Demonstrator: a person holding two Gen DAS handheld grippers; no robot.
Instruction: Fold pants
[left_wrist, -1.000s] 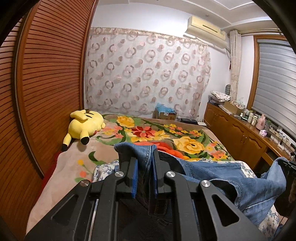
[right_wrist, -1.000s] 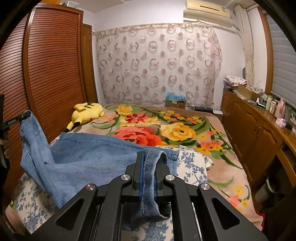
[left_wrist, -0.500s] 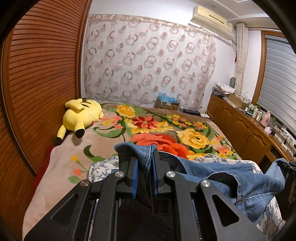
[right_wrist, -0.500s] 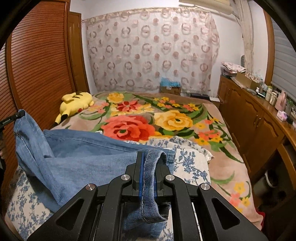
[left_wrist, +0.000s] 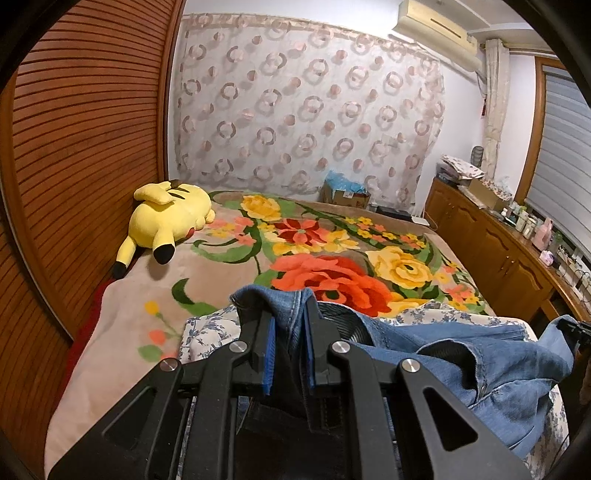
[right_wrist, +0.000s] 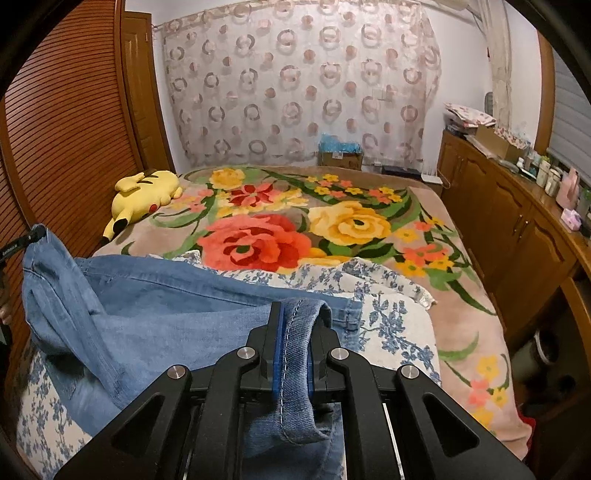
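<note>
Blue denim pants (right_wrist: 155, 310) hang between my two grippers above the near end of the bed. My left gripper (left_wrist: 288, 317) is shut on a bunched edge of the pants (left_wrist: 480, 358), which drape off to the right. My right gripper (right_wrist: 295, 317) is shut on a stitched hem of the pants, with the cloth spreading to the left. The far end of the pants rises to the other gripper at the edge of each view.
The bed carries a floral blanket (right_wrist: 332, 221) with a blue-and-white flowered cloth (right_wrist: 388, 295) under the pants. A yellow plush toy (left_wrist: 166, 218) lies at the far left by the slatted wooden wardrobe (left_wrist: 74, 147). A wooden cabinet (right_wrist: 517, 221) with bottles runs along the right.
Both grippers have moved forward over the bed, still holding the pants. The floral blanket now fills more of both views.
</note>
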